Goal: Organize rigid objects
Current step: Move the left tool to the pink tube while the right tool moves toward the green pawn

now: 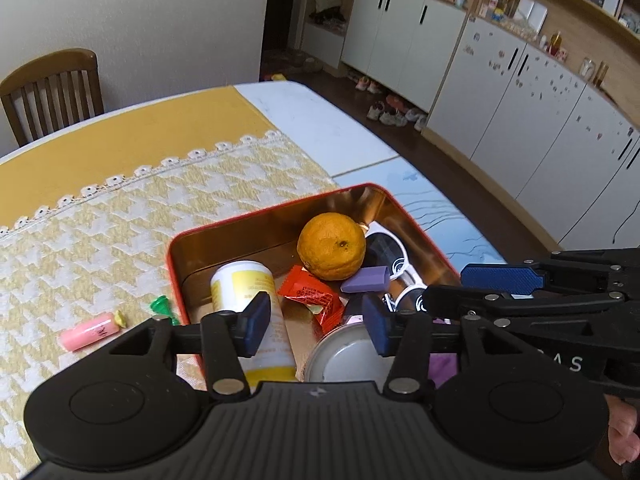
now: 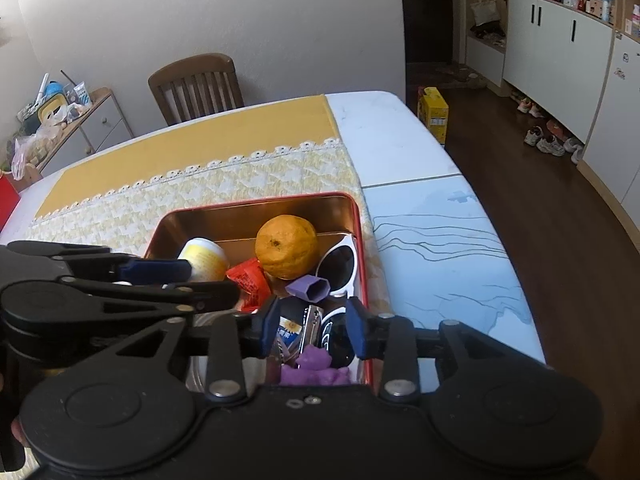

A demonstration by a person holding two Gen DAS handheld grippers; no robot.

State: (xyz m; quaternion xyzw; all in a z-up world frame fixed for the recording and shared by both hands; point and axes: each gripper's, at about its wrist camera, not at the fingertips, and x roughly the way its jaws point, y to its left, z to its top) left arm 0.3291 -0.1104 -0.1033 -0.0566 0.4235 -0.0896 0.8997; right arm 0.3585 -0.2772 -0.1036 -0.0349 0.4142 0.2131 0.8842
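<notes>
Over the red-rimmed metal tin (image 1: 176, 256) | both our grippers part-open, empty | pink plastic tube (image 1: 90, 333) lies crosswise, left of our left gripper (image 1: 316, 322), nearer than right gripper (image 2: 312, 330)

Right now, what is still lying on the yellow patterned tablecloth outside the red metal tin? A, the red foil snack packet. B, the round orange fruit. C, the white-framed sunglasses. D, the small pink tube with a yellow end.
D: the small pink tube lies on the tablecloth left of the red tin, while the other three sit inside the tin.
</notes>
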